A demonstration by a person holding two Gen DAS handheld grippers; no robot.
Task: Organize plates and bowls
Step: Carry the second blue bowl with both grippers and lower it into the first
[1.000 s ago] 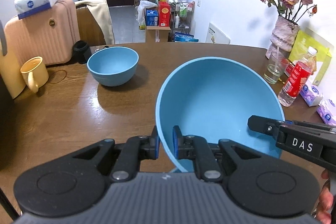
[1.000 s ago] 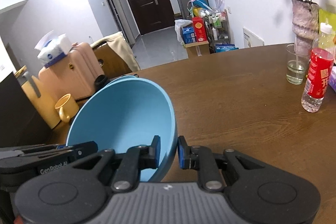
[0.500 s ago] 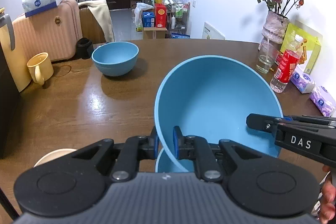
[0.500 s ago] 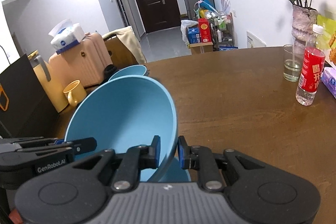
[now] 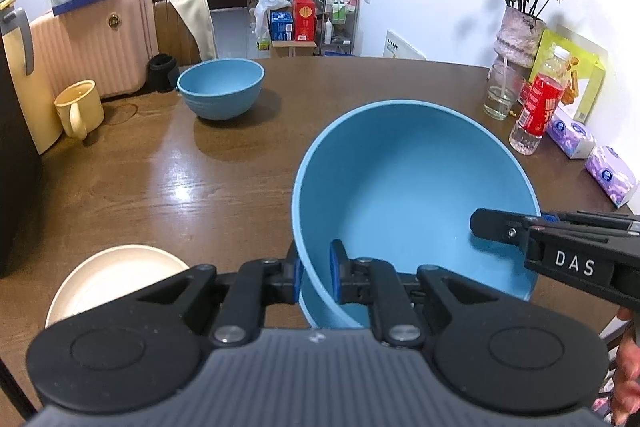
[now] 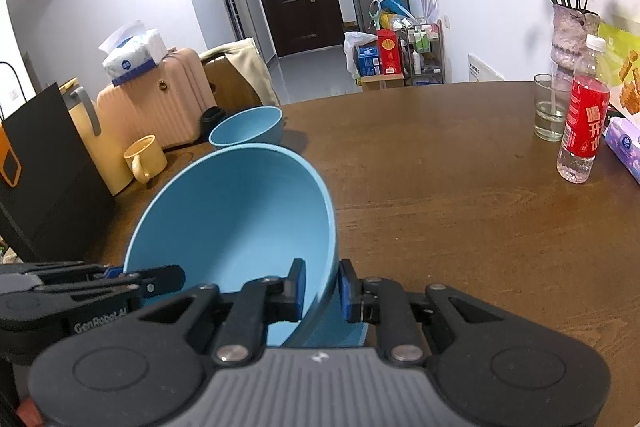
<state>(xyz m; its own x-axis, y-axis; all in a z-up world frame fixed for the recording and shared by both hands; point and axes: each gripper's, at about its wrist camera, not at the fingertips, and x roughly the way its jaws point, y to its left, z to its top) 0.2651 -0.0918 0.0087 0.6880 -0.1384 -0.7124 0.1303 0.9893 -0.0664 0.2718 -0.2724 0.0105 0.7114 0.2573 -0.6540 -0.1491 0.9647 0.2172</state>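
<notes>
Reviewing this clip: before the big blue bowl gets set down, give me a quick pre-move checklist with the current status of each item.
1. Left gripper clamped on the large blue bowl rim: ok.
2. Right gripper clamped on the opposite rim: ok.
3. Bowl level: not ok, tilted.
4. Another blue bowl directly beneath for nesting: ok, its edge shows below the held one.
5. Alignment with that lower bowl: cannot tell, mostly hidden.
6. Cream plate and far blue bowl out of the way: ok.
</notes>
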